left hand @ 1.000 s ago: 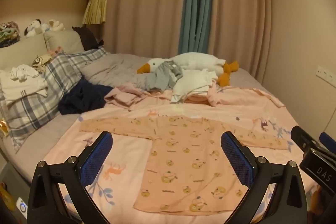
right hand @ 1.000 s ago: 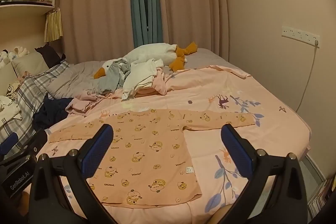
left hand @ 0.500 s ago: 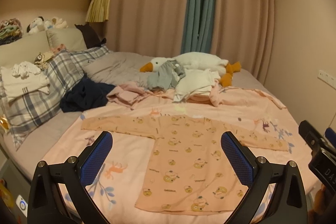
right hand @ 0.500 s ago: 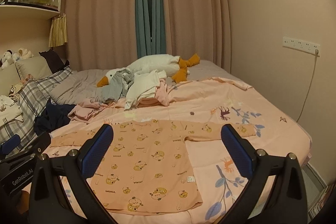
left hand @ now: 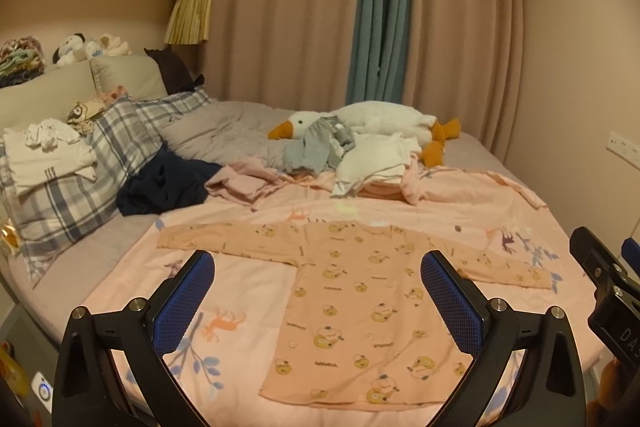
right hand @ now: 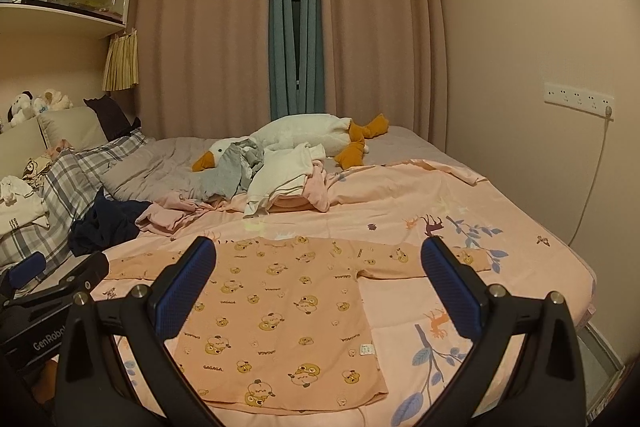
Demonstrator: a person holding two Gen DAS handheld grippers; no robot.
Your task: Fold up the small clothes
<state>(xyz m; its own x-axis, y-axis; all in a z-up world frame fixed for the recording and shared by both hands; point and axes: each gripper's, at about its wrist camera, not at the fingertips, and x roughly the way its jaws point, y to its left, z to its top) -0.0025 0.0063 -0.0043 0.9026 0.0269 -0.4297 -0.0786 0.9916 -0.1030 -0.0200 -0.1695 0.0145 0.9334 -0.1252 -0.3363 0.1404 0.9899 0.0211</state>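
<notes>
Nearest the cameras, both pairs of tongs hang above the near edge of the bed: the left tongs (left hand: 318, 301) and the right tongs (right hand: 318, 287) each stand with their blue-padded fingers spread wide and nothing between them. Just beyond them, a small orange long-sleeved shirt (left hand: 360, 311) printed with cartoon animals lies flat and unfolded on the pink bedsheet (right hand: 420, 203), its hem toward the near edge and both sleeves stretched out to left and right. From the left wrist view, the body of the right tongs shows at the right border; from the right wrist view, the left tongs' body shows at the left border. Farther back, a loose heap of clothes (right hand: 280, 175) in grey, white and pink lies across the middle of the bed, partly covering a white plush goose (left hand: 380, 123) with orange beak and feet. To the left, a dark navy garment (left hand: 168, 183) is crumpled beside a plaid pillow (left hand: 104, 155). Beige curtains (right hand: 372, 27) with a teal strip close the far wall.
</notes>
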